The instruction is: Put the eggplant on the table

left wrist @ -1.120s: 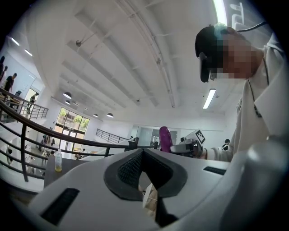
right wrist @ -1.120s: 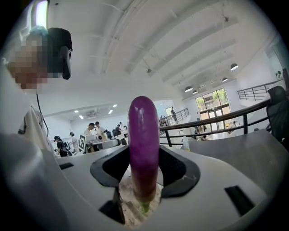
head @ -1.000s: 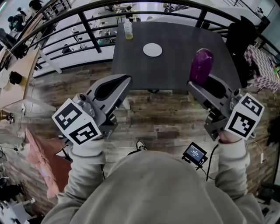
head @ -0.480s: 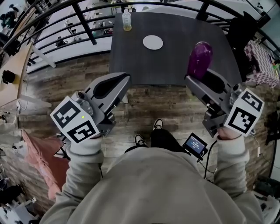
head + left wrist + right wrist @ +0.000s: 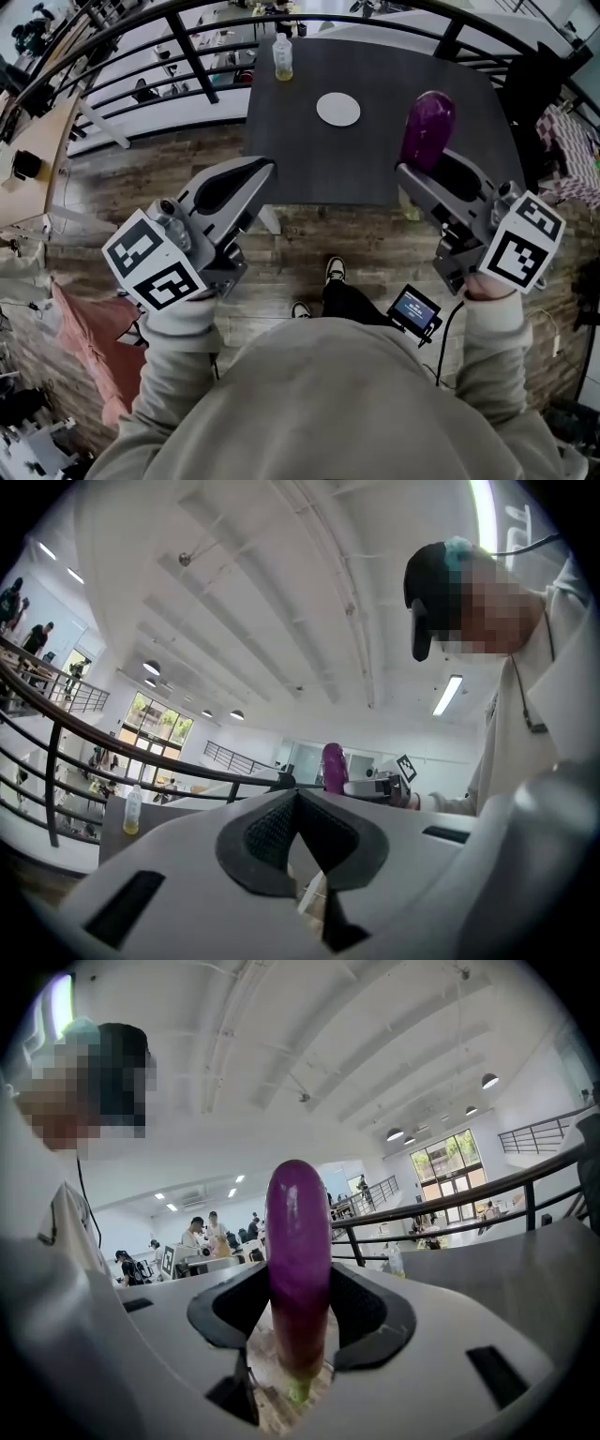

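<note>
A glossy purple elongated eggplant [image 5: 298, 1260] stands upright in the centre of the frame, its green stem end pointing down. The white right gripper [image 5: 300, 1321] clamps it, with the black pads [image 5: 230, 1312] pressed against its left and right sides. Brown wooden floor [image 5: 272, 1401] shows below the stem. A black metal railing [image 5: 450, 1206] crosses the right side, with tall bright windows [image 5: 450, 1162] behind it. Small figures of people [image 5: 202, 1232] stand at centre left.
</note>
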A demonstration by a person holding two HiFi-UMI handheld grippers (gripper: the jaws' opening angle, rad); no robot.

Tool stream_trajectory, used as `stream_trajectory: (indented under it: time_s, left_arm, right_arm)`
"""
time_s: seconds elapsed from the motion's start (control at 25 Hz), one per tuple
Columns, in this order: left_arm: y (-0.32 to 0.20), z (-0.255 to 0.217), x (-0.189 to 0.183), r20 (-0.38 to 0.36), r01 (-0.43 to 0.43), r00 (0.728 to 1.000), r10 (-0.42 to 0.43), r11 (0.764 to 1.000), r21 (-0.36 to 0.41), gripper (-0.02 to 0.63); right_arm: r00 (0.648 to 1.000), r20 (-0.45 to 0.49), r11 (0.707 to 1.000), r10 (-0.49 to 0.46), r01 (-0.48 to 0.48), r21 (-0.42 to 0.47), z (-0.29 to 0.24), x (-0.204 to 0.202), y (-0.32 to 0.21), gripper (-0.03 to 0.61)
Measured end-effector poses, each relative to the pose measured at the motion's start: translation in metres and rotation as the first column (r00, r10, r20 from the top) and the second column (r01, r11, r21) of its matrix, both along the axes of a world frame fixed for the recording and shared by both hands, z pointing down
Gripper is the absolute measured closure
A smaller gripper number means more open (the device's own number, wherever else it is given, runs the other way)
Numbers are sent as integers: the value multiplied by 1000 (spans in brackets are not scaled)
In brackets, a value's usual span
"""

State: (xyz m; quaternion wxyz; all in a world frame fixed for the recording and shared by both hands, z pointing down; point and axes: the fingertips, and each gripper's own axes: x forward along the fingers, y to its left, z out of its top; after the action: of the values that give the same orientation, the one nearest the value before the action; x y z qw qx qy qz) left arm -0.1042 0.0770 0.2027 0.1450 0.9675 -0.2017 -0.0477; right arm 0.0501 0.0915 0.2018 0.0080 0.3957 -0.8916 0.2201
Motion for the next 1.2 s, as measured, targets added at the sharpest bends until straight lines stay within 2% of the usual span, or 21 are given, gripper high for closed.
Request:
stream_trajectory:
  time_s: [0.12,0.36,1.0,1.2]
  left_arm:
    - [-19,2,8,3,3,1000,-3,1000,15,607]
    - [-75,3,59,20,-18,1000,18,1000,1,607]
    - [-151,-11,151,56,-21,998,19,999,28,607]
    - [-168,-1,153,64,-5,998,5,1000,3,607]
  right_arm:
    - [1000,6,1000,-6,6,10,3,6,-21,367]
    - [1000,13,1000,-19,19,-6,3,47,-84,367]
    - [997,65,999,-41,41,13,0,123,-158,367]
    - [995,86,998,-56,56,0,11,130,-175,367]
